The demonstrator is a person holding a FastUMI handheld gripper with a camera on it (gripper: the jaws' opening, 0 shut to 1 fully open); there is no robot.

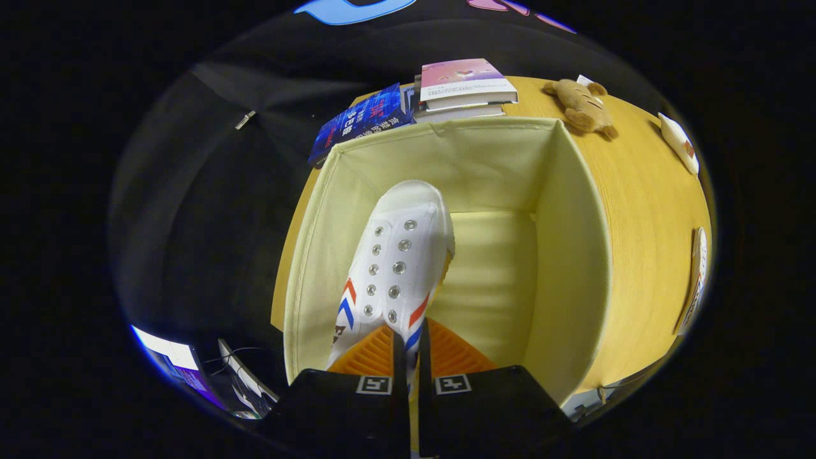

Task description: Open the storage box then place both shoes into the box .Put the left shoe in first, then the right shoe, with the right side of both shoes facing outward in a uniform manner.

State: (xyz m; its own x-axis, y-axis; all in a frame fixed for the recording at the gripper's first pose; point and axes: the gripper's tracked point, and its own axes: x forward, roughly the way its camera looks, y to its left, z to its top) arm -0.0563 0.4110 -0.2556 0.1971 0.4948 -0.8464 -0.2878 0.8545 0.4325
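One tabletop (pixel 644 210) carries the open storage box (pixel 574 255). Inside it, toward twelve o'clock of the tongs (pixel 408 357), hangs a white shoe (pixel 401 255), toe forward, its heel collar pinched between nearly closed fingers. It seems light and soft-walled; that firm rim suits gripping.

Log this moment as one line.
tongs shut on white canvas shoe | shoe toe-down inside open pale-yellow fabric box | release pending

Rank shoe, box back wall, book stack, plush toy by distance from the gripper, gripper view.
Gripper is shut on the shoe.
1. White shoe: between the fingers, hanging into the box.
2. Box back wall: beyond the toe.
3. Book stack: on the table behind the box.
4. Plush toy: similar depth, too close to call.
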